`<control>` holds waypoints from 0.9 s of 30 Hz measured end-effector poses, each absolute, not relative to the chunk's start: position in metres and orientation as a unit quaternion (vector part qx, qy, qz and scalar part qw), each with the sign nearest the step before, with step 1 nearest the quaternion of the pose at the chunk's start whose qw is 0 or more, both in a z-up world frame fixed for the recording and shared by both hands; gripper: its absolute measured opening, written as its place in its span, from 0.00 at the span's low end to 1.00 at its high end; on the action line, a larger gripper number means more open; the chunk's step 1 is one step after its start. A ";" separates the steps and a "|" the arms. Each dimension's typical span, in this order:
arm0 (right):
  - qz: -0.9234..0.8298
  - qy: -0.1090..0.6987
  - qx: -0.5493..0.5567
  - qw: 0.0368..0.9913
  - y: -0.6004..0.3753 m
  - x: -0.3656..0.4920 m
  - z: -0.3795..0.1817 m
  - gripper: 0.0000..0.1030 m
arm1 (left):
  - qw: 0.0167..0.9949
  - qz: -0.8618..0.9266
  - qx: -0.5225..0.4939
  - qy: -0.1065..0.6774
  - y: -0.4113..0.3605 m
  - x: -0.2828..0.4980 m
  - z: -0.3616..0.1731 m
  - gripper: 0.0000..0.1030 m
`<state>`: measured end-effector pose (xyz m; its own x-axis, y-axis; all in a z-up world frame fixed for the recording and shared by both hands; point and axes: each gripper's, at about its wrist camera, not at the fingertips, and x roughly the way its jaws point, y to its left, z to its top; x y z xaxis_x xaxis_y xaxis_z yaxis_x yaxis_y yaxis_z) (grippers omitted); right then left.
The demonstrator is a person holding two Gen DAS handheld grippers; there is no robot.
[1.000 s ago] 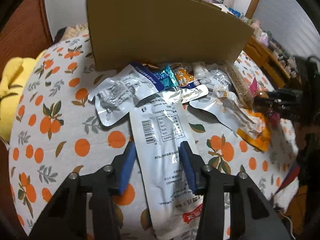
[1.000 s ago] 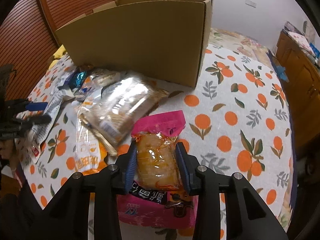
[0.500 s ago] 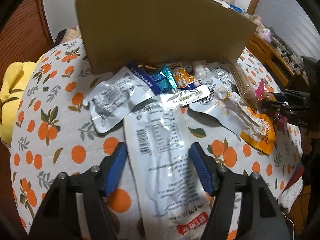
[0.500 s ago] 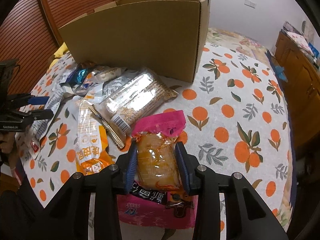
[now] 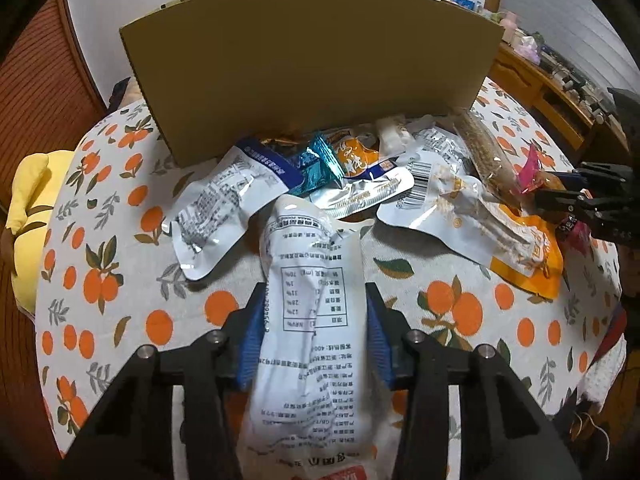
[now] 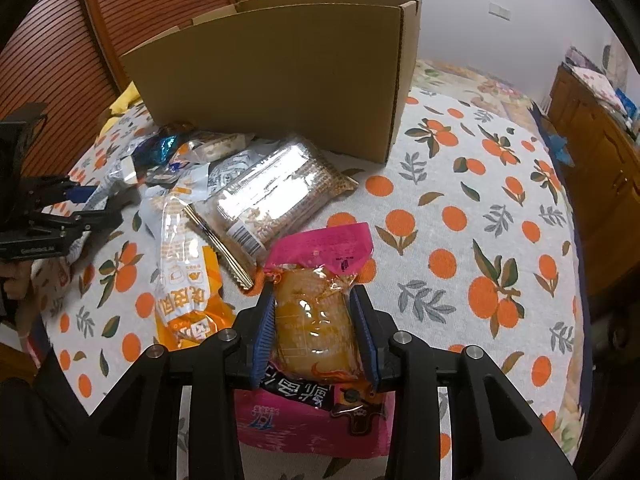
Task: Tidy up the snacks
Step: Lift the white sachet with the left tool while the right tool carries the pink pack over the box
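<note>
Gripping stage: left gripper jaws just closed, pinching white packet; right gripper pinching pink packet. Next, lift both into box.

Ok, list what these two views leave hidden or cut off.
- Inside of the brown cardboard box: hidden in both views by its near wall.
- Lower end of the long white printed pouch held in the left tool: cut off by the left view's bottom edge.
- Small packets against the box: overlapping, too small to read in the right view.
- Bottom of the pink-topped orange snack bag: covered by the right tool.
</note>
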<state>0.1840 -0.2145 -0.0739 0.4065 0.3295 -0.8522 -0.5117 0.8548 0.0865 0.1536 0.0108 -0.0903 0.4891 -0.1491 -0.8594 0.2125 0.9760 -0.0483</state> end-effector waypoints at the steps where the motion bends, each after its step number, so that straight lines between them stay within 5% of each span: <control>1: 0.252 0.482 -0.093 0.834 -0.215 0.183 -0.074 0.35 | 0.863 -0.107 0.027 0.494 0.013 0.152 -0.089 0.43; 27: 0.274 0.392 -0.069 0.875 -0.207 0.185 0.009 0.36 | 0.907 -0.153 0.044 0.390 0.004 0.165 0.033 0.45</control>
<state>0.1854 -0.2075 0.0090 0.5424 0.4253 -0.7245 -0.5330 0.8408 0.0946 0.1649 0.0037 0.0326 0.6496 -0.2427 -0.7205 0.3114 0.9495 -0.0391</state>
